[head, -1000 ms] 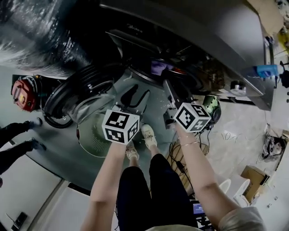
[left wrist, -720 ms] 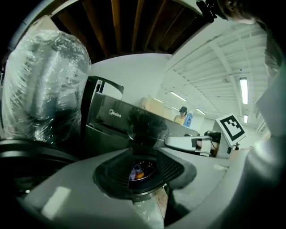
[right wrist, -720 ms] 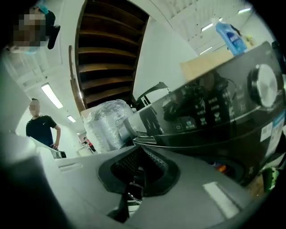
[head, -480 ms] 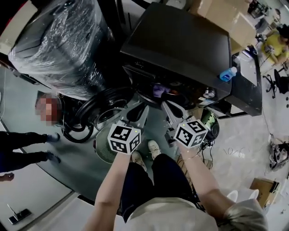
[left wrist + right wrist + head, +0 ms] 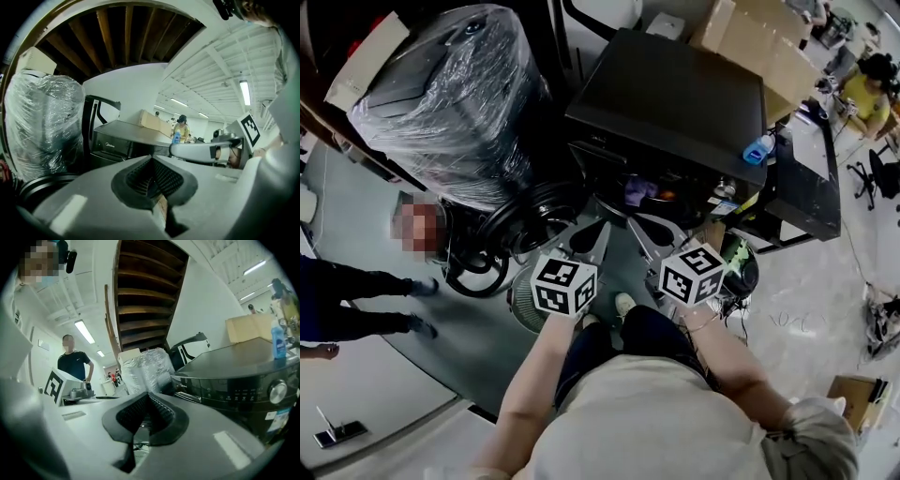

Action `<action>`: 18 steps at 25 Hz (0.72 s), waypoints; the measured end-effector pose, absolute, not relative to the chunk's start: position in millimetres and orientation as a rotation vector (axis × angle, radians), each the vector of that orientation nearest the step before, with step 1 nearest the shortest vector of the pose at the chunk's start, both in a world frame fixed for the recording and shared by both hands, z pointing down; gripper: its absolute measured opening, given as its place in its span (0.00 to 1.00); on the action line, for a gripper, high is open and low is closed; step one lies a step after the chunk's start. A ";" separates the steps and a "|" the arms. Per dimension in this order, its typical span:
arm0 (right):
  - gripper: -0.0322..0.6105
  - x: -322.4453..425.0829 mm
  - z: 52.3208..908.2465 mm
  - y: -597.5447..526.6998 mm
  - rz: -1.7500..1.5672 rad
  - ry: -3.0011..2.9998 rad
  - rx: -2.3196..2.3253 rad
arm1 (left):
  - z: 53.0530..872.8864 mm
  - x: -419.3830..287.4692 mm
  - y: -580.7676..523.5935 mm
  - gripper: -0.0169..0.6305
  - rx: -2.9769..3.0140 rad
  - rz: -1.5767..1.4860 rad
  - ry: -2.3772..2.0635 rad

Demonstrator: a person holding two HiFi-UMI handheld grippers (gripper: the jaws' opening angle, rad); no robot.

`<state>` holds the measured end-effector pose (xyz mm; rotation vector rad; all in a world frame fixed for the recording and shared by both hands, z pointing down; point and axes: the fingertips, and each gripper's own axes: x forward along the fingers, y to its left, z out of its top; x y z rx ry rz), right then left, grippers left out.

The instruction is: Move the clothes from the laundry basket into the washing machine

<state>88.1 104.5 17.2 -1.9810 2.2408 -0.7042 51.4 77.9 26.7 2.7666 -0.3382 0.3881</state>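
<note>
Quick update from my end: over the last second the head camera has pulled up and back from the drum. A second ago the view was nearly in the opening; now I see the whole top of the washing machine (image 5: pixel 675 94) and the plastic-wrapped bundle (image 5: pixel 455 94) next to it. Both tools have come away from the opening with it.

The left gripper (image 5: pixel 600 230) and right gripper (image 5: pixel 631 221) hang in front of the open door (image 5: pixel 534 211), both pressed together with nothing pinched, and each gripper view confirms that. The clothes (image 5: pixel 639 190) show as a purple lump plus something orange just inside the drum mouth. My guess is the last load is dropped off and we're backing out.

The annoying bits:
- The laundry basket (image 5: pixel 520 305) is mostly tucked under the left marker cube, so I can't tell whether anything is left in it.
- The drum is dark, and I can't see how deep the clothes sit.
- Neither gripper view shows the basket at all.
</note>
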 end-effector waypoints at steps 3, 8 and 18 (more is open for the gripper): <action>0.09 84.5 7.4 107.4 -0.679 2.233 -1.988 | 18.0 42.9 79.5 0.04 2.784 0.384 -0.360; 0.09 88.0 0.3 106.5 -0.643 2.209 -2.010 | 14.3 35.0 81.4 0.04 2.775 0.366 -0.390; 0.09 88.3 -0.7 103.4 -0.640 2.210 -2.017 | 12.4 34.8 77.3 0.04 2.771 0.354 -0.405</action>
